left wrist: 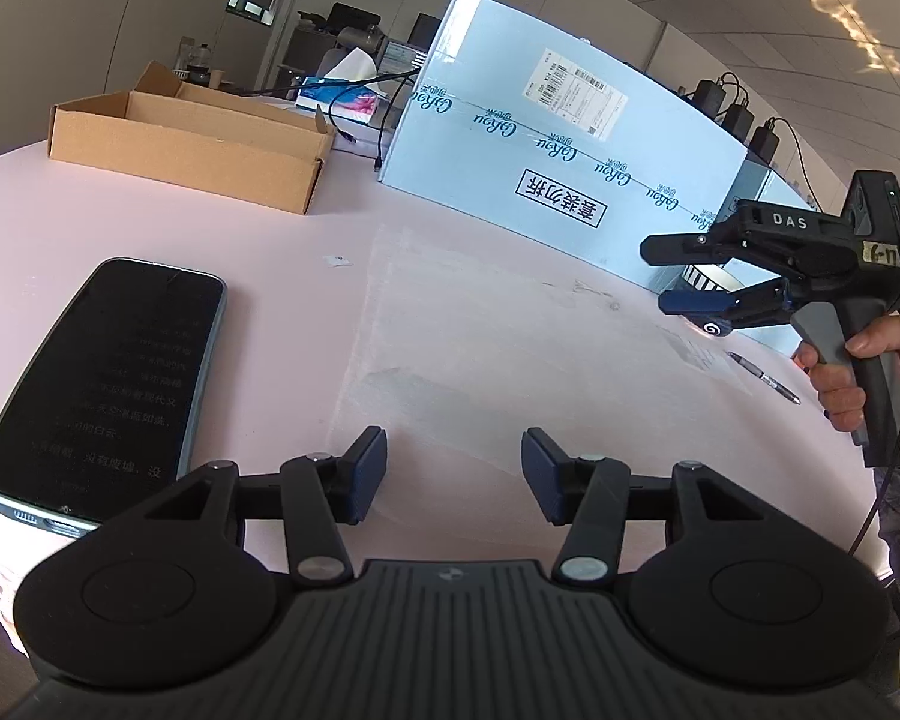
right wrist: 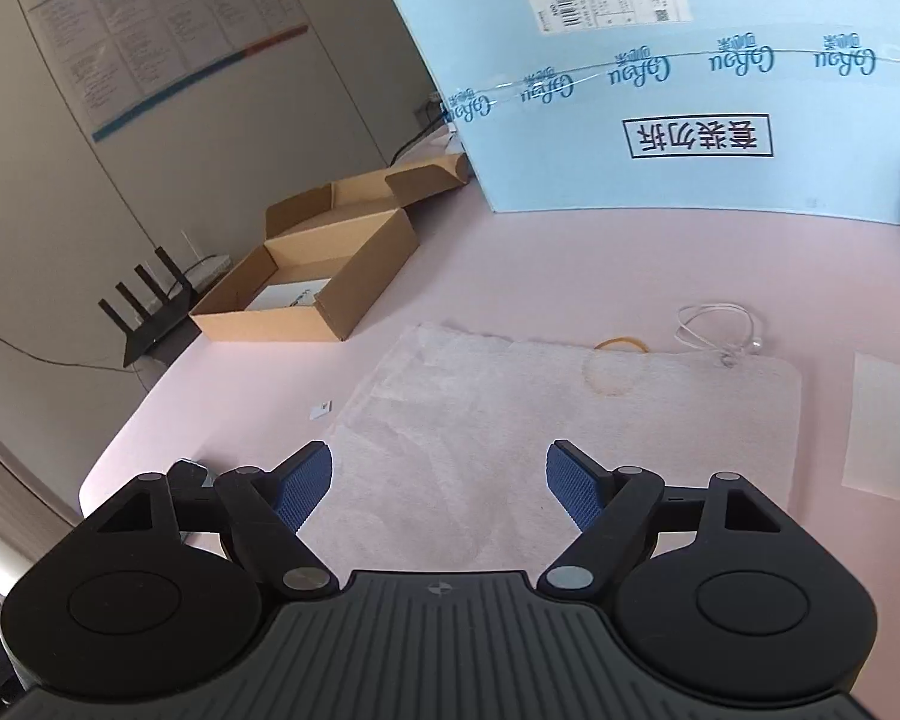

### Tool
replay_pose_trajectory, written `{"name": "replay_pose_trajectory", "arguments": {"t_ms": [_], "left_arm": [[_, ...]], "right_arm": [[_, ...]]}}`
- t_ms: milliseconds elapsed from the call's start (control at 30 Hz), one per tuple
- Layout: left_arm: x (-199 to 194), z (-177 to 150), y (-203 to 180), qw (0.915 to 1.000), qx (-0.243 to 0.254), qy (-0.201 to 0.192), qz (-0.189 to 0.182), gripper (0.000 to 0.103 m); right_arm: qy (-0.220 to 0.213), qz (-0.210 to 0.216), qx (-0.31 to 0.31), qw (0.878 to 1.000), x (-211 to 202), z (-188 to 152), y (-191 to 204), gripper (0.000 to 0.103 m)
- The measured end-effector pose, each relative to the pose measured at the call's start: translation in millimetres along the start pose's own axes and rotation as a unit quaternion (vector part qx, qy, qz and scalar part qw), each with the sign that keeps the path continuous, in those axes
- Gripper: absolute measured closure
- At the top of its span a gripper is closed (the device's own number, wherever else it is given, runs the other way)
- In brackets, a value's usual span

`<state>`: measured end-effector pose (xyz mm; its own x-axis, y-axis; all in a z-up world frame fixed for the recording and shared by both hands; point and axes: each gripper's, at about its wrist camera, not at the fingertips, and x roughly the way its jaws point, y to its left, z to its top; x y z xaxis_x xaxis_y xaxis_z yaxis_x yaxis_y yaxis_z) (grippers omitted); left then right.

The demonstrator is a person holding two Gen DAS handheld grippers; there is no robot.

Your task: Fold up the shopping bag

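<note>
Pink table (right wrist: 570, 264) in an office, bearing flat translucent shopping bag (right wrist: 510, 420), phone (left wrist: 102, 378), cardboard tray (right wrist: 312, 282); left gripper (left wrist: 453, 471) and right gripper (right wrist: 439, 480) both agape, empty; bag edges faint.

Left tongs (left wrist: 453, 474) agape over flat bag (left wrist: 480, 348).

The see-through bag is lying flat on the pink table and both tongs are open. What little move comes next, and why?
Probably lower the right tongs onto the near edge of the bag and pinch it. The bag lies flat on the table, and both the right and the left tongs are open and empty, so a fold likely needs an edge gripped first.
</note>
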<state>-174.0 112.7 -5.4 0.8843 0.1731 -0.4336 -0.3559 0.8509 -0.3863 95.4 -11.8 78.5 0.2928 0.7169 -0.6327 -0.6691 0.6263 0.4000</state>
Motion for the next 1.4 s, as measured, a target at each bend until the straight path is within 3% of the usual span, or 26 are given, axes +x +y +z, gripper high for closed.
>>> {"name": "replay_pose_trajectory", "arguments": {"t_ms": [167,433,633,767,933,1067,1133,1233,1300,1367,1400], "left_arm": [[0.4,-1.0,-1.5,1.0,-0.005,-0.006,-0.001,0.044],[5.0,2.3,6.2,0.9995,-0.014,-0.003,-0.028,0.044],[3.7,0.2,11.5,0.9987,-0.01,-0.005,-0.05,0.043],[3.0,0.8,15.2,0.9981,-0.015,-0.006,-0.059,0.043],[0.9,0.6,11.1,0.9986,-0.002,-0.007,-0.052,0.043],[-0.4,0.3,9.0,0.9988,0.002,-0.007,-0.048,0.043],[-1.3,0.0,9.0,0.999,-0.002,-0.009,-0.045,0.045],[-2.1,0.3,8.5,0.9994,-0.006,-0.013,-0.031,0.06],[-1.0,0.9,10.0,0.9996,-0.016,-0.014,-0.02,0.081],[-2.0,2.6,12.4,0.9995,-0.022,-0.021,-0.014,0.095],[-3.4,2.7,12.5,0.9994,-0.021,-0.025,-0.011,0.097]], "right_arm": [[0.026,-0.025,-0.039,0.999,60.9,47.8,22.5,0.026],[0.08,-0.077,-0.065,0.992,136.7,65.0,45.9,0.047],[0.093,-0.096,-0.087,0.987,151.2,59.4,58.6,0.048],[0.097,-0.12,-0.107,0.982,157.2,56.3,64.2,0.069],[0.095,-0.13,-0.13,0.978,162.5,52.8,67.9,0.07],[0.091,-0.13,-0.148,0.976,163.8,51.0,73.1,0.093],[0.087,-0.131,-0.153,0.976,163.4,49.9,74.6,0.095],[0.077,-0.126,-0.151,0.977,162.0,48.5,73.5,0.099],[0.069,-0.121,-0.149,0.979,159.2,47.9,72.8,0.1],[0.064,-0.114,-0.143,0.981,155.3,48.4,71.7,0.1],[0.062,-0.112,-0.142,0.982,153.7,48.8,71.6,0.1]]}}
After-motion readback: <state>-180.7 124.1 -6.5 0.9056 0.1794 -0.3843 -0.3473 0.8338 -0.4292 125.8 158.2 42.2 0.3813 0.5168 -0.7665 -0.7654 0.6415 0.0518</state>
